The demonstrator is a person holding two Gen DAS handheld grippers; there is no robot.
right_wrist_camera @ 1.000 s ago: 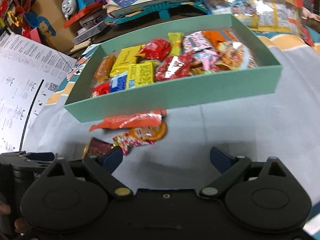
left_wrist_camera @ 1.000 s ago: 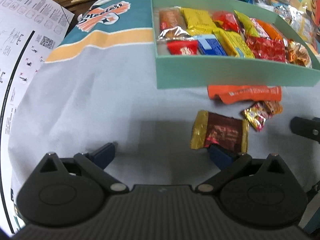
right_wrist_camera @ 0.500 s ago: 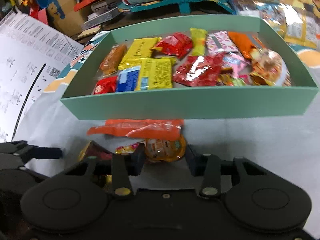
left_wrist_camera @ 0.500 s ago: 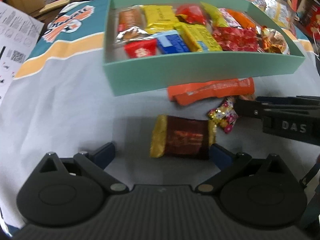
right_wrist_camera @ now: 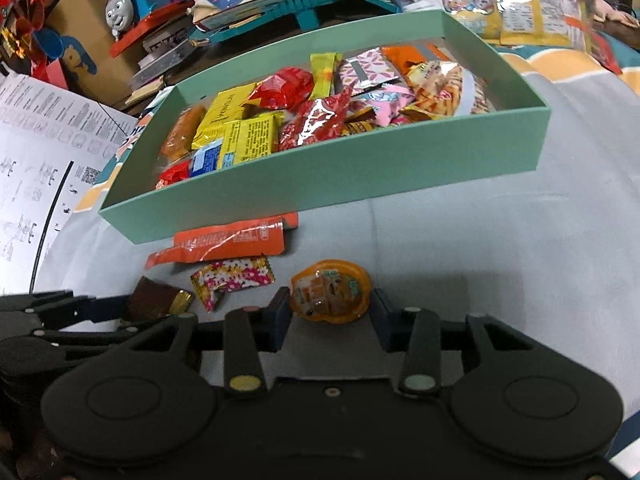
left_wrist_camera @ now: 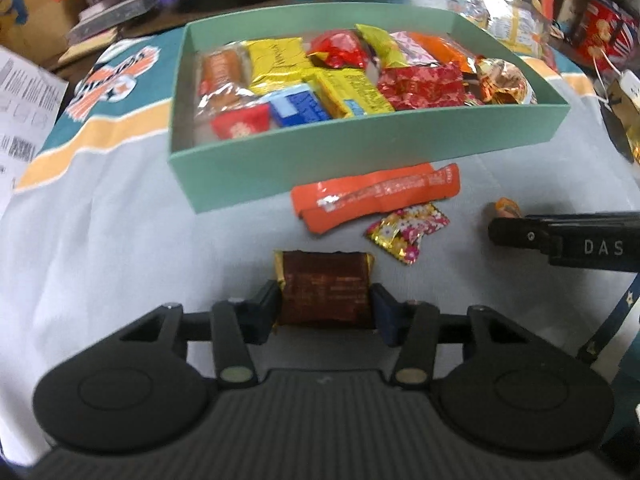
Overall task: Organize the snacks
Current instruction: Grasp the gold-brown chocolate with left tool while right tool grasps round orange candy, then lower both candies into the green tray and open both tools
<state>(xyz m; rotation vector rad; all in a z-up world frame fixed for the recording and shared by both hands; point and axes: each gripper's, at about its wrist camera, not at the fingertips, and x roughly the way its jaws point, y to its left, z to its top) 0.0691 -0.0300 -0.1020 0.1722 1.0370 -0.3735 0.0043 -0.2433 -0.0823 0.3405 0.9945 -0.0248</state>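
Note:
A green box (left_wrist_camera: 304, 160) (right_wrist_camera: 320, 184) holds several wrapped snacks. On the grey cloth in front of it lie an orange wrapper (left_wrist_camera: 372, 196) (right_wrist_camera: 228, 240) and a pink floral candy (left_wrist_camera: 408, 228) (right_wrist_camera: 232, 280). My left gripper (left_wrist_camera: 325, 304) is shut on a brown and gold chocolate bar (left_wrist_camera: 324, 288), which also shows in the right wrist view (right_wrist_camera: 158, 298). My right gripper (right_wrist_camera: 330, 308) is shut on a round orange jelly cup (right_wrist_camera: 330, 290), held just above the cloth; it appears at the right of the left wrist view (left_wrist_camera: 505, 208).
A printed paper sheet (right_wrist_camera: 36, 160) lies at the left. Books, a toy train (right_wrist_camera: 132, 0) and snack bags (right_wrist_camera: 500, 4) crowd the area behind the box. Bare grey cloth (right_wrist_camera: 500, 260) stretches to the right of the loose snacks.
Both grippers moved in and closed: the left on the chocolate bar, the right on the jelly cup. The jelly cup has shifted right, away from the orange wrapper.

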